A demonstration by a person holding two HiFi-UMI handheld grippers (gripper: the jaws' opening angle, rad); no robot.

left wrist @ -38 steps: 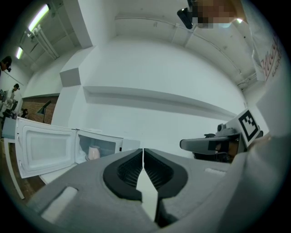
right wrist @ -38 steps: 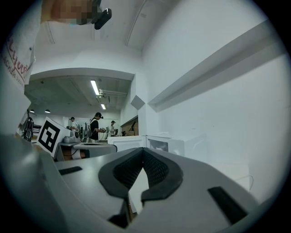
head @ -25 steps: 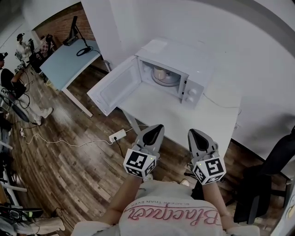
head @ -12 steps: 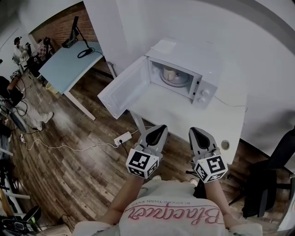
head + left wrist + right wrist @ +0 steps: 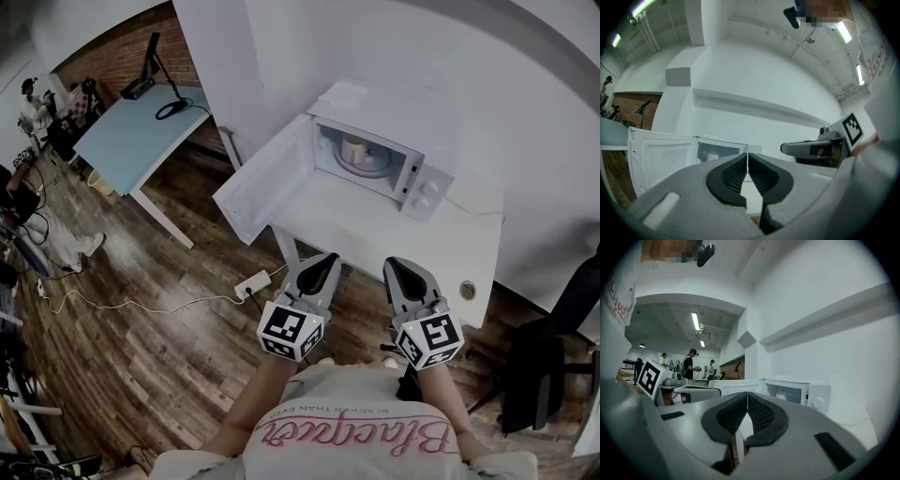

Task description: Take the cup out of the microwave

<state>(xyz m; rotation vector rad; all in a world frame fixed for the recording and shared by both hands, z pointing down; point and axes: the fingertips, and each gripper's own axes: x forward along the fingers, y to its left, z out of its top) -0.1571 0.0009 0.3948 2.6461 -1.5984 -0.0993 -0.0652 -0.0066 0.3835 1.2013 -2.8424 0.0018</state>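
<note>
With fingers (image 5: 733, 176) of left gripper (image 5: 322, 260) and right gripper (image 5: 397, 268) pressed together, empty, step up to the bench (image 5: 375, 225), spread 1 pair, then reach level for the cup (image 5: 352, 148) inside the open microwave (image 5: 427, 127)

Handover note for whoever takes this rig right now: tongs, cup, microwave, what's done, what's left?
Grippers: left tongs shut, right tongs shut, both empty, side by side, well short of the microwave.
Things: cup inside the microwave, untouched; door wide open.
Done: nothing beyond the open door.
Left: approach, open one set of tongs, grasp the cup, bring it out.
</note>
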